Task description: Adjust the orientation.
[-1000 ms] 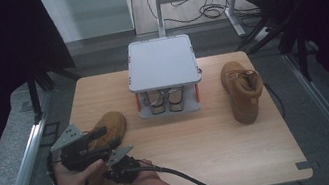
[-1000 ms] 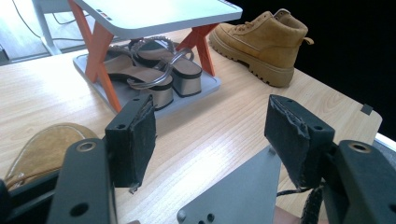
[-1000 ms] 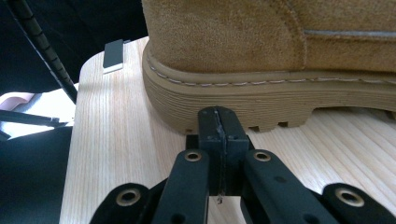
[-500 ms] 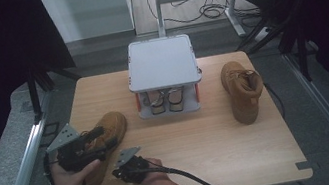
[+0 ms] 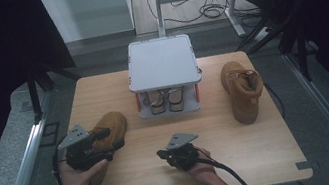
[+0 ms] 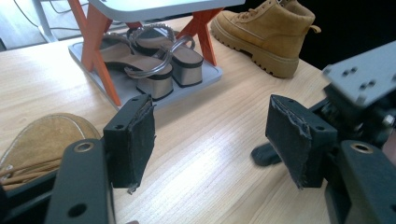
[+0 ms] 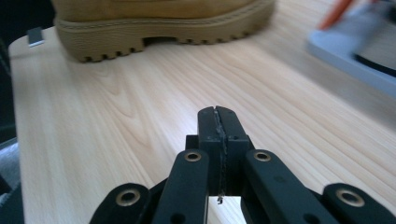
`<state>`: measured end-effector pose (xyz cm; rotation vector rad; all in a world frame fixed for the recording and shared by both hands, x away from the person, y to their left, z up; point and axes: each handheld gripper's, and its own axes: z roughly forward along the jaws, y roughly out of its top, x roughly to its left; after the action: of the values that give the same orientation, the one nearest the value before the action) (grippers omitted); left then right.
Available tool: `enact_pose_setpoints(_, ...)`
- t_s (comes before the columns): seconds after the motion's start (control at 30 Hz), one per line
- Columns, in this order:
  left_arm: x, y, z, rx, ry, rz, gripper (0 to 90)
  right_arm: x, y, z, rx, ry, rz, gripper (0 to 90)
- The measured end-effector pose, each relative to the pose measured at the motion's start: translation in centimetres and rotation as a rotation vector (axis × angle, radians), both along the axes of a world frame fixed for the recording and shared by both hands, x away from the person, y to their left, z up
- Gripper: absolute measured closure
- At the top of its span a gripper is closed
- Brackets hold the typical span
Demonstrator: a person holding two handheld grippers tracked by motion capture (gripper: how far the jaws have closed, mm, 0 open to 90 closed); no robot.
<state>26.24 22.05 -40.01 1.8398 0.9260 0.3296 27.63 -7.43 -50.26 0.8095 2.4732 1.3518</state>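
Left gripper [image 5: 104,139] sits over the near boot [image 5: 106,132] at the table's [image 5: 264,157] front-left. In the left gripper view its pads [image 6: 133,135] stand spread wide, bare wood between them; the boot's tan toe is at that view's lower left, outside the left pad. From the high view the gripper overlaps the boot's ankle end. I can't tell if it touches.

Right gripper [image 5: 172,154] is near the front edge, about mid-table, apart from both boots. Its jaws are pressed together, nothing between them. It points at the far boot [image 7: 159,18], sole facing it across open tabletop.

That second boot [image 5: 242,89] lies at the right side of the table, just right of the grey rack [image 5: 162,62]. The rack stands at the table's back centre, orange legs, a pair of heeled sandals [image 6: 154,60] on its lower tray.
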Motion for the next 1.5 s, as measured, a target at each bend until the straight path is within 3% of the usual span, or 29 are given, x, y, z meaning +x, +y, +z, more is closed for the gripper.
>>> enact_pose_setpoints(0.17,0.1,-0.3,-0.2,0.007,0.010,-0.001,33.5,0.2,-2.9,0.2,0.011,0.005,-0.060,89.2)
enact_pose_setpoints(0.43,0.0,-0.6,-0.6,0.012,0.009,-0.003,33.4,0.6,-5.1,0.7,0.047,-0.002,-0.116,88.4)
enact_pose_setpoints(0.53,-0.2,-0.5,-0.5,-0.007,-0.002,0.004,33.7,0.8,-5.9,0.9,0.053,-0.002,-0.138,85.5)
enact_pose_setpoints(1.0,0.0,-0.6,-0.7,0.011,0.016,-0.013,33.3,1.1,-9.3,1.5,0.034,-0.010,-0.218,62.9)
enact_pose_setpoints(1.5,0.4,-0.7,-1.1,0.020,0.044,-0.032,32.9,1.7,-13.3,3.3,0.061,-0.062,-0.339,58.0)
